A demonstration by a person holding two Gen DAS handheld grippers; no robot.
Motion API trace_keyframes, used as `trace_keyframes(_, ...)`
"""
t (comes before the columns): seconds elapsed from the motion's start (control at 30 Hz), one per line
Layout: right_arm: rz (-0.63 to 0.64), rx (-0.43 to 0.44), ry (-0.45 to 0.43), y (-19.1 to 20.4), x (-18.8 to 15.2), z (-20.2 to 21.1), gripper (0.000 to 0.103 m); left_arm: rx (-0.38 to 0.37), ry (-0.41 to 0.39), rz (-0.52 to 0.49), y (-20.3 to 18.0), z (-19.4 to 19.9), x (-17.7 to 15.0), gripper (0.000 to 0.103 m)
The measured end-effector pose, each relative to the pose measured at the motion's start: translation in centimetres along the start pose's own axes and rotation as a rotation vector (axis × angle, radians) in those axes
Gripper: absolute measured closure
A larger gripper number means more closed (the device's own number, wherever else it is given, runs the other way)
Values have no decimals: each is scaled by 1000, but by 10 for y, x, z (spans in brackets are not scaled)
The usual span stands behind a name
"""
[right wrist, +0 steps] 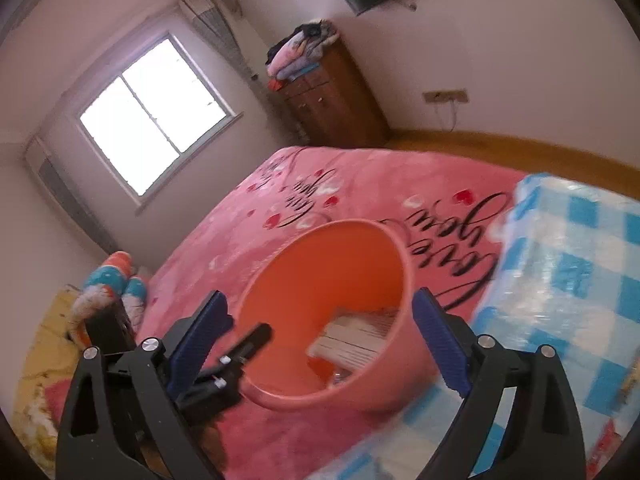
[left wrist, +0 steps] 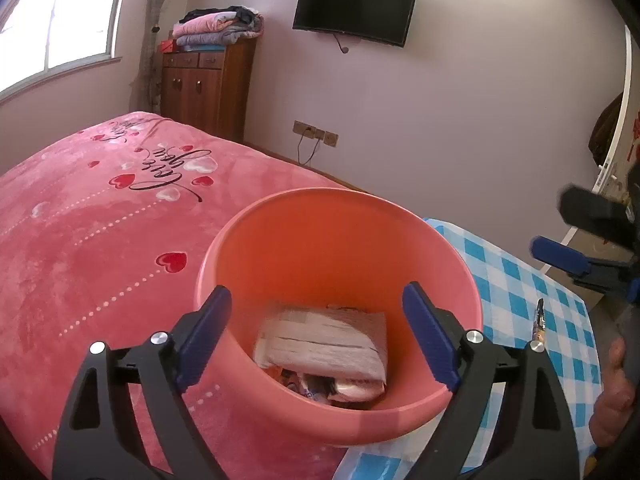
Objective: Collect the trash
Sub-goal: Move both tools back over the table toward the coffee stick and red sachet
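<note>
Wide-open left hand-held gripper [left wrist: 316, 332] just above trash-filled pink bin [left wrist: 280, 408]

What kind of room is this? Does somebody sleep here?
Most likely a bedroom. A big bed with a pink heart blanket fills the room, folded blankets sit on a wooden cabinet, and a TV hangs on the wall.

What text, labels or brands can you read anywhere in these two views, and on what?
"Love you", black cursive script with red and white hearts, on the pink fleece bed blanket; the same script repeats further along it.
Print on the crumpled wrappers inside the round salmon plastic bin: too small and blurred to read.
Red decoration on the white door: unreadable.
Wall-mounted black television: no legible brand.
</note>
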State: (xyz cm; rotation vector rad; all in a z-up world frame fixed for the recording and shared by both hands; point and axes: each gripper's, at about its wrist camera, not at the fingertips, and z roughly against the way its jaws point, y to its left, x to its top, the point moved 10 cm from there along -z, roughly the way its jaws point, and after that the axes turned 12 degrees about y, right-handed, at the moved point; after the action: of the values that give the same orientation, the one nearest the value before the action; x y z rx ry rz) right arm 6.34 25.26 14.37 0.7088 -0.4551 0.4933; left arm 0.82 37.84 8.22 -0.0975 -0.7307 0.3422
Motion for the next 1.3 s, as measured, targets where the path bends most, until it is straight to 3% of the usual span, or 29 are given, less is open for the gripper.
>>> trace_keyframes(0.37, -14, -168, -85, -48, -60, 51, 10, -70, -22, -52, -34, 17, -14, 14)
trace_keyframes(0.97, -171, -245, -185, -118, -141, 112, 10, -171, -7, -240, -125, 37, -63, 14)
trace_keyframes(1.3, -257, -259, -232, -158, -178, 135, 9, -185, 37, -335, -164, 32, -96, 14)
